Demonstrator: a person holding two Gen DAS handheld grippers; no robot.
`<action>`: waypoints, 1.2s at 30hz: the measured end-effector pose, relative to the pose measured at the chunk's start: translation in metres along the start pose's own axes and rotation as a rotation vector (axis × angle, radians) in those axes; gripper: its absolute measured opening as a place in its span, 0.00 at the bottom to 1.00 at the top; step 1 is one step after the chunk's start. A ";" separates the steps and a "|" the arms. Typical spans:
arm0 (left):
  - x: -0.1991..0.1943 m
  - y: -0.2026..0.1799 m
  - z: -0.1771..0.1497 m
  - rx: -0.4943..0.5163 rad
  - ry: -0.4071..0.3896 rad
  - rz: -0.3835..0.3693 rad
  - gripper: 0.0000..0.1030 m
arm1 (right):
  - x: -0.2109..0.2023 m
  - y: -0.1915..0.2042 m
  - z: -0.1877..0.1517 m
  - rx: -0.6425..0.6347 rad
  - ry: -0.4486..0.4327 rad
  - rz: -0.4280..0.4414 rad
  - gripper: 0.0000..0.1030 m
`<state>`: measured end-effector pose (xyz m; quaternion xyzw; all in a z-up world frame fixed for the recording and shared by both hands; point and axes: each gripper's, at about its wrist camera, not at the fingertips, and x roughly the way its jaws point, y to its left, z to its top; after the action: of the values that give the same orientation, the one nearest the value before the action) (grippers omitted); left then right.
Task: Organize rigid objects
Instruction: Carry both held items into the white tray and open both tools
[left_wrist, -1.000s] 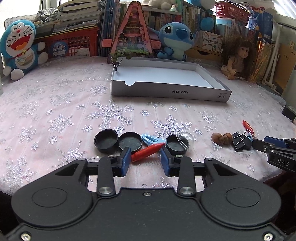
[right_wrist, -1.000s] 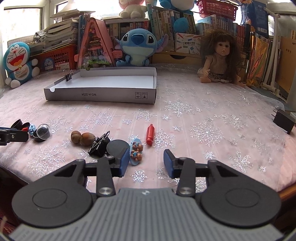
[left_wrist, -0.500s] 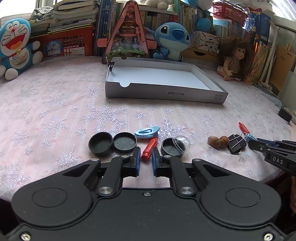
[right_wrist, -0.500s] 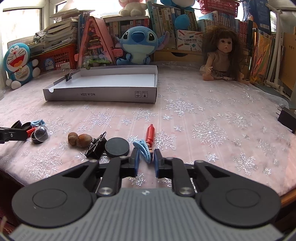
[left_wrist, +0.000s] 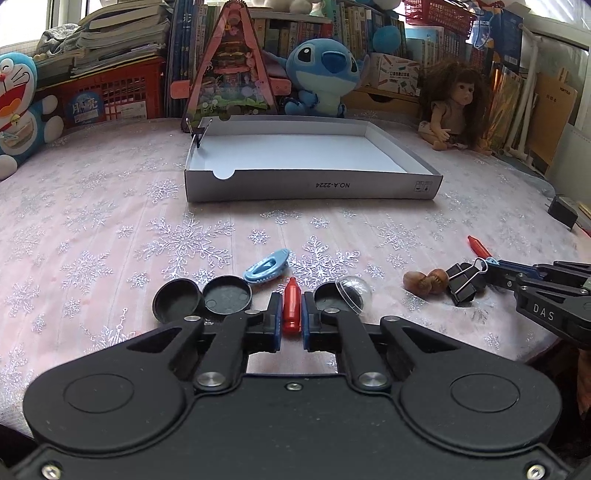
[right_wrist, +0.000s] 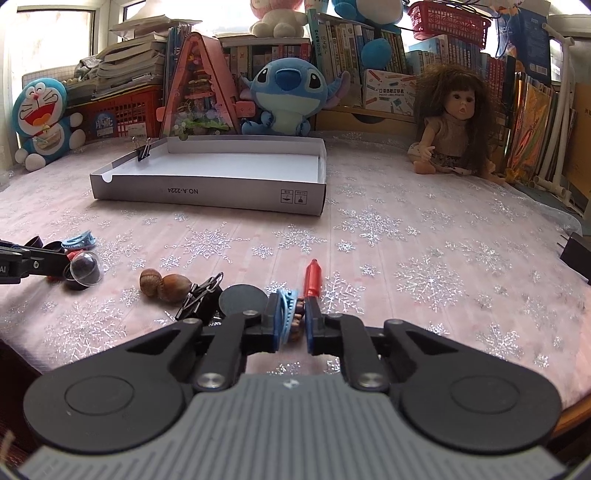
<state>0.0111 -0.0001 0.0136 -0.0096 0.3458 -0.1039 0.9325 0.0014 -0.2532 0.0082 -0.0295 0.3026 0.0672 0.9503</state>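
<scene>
Left tongs (left_wrist: 291, 317), low centre of the left wrist view, are pinched tight on a red crayon-shaped piece (left_wrist: 291, 308), its tip poking up past the blue pads. Just left of them lie two black round caps (left_wrist: 201, 300); just right sits a black cup with a clear dome (left_wrist: 343, 291), and a blue hair clip (left_wrist: 266, 266) lies just above on the pink snowflake cloth (left_wrist: 110, 229). Over on the right wrist view, the right tongs (right_wrist: 290, 321) are clamped on another blue hair clip (right_wrist: 286, 317) standing on edge between the pads, with a second red crayon piece (right_wrist: 313, 277) just above the right pad. Only this view shows the black disc (right_wrist: 242, 300) beside the left pad, hidden from the other camera. Both views catch the acorns (right_wrist: 166, 284) and the black binder clip (right_wrist: 199, 295) between the two sets of tongs. The white shallow box (left_wrist: 306, 158) waits in the upper middle, well apart from both, a small clip (right_wrist: 143, 150) on its rim.
</scene>
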 end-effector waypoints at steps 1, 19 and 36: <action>-0.001 -0.001 0.001 0.005 -0.004 -0.006 0.09 | -0.001 0.000 0.001 0.000 -0.003 0.000 0.16; -0.003 0.014 0.045 -0.058 -0.071 -0.009 0.09 | 0.010 -0.016 0.035 0.063 -0.027 0.035 0.16; 0.101 0.036 0.168 -0.231 0.054 -0.100 0.09 | 0.124 -0.037 0.143 0.301 0.154 0.241 0.16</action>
<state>0.2008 0.0058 0.0731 -0.1314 0.3795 -0.1100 0.9092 0.1884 -0.2626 0.0538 0.1443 0.3821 0.1318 0.9032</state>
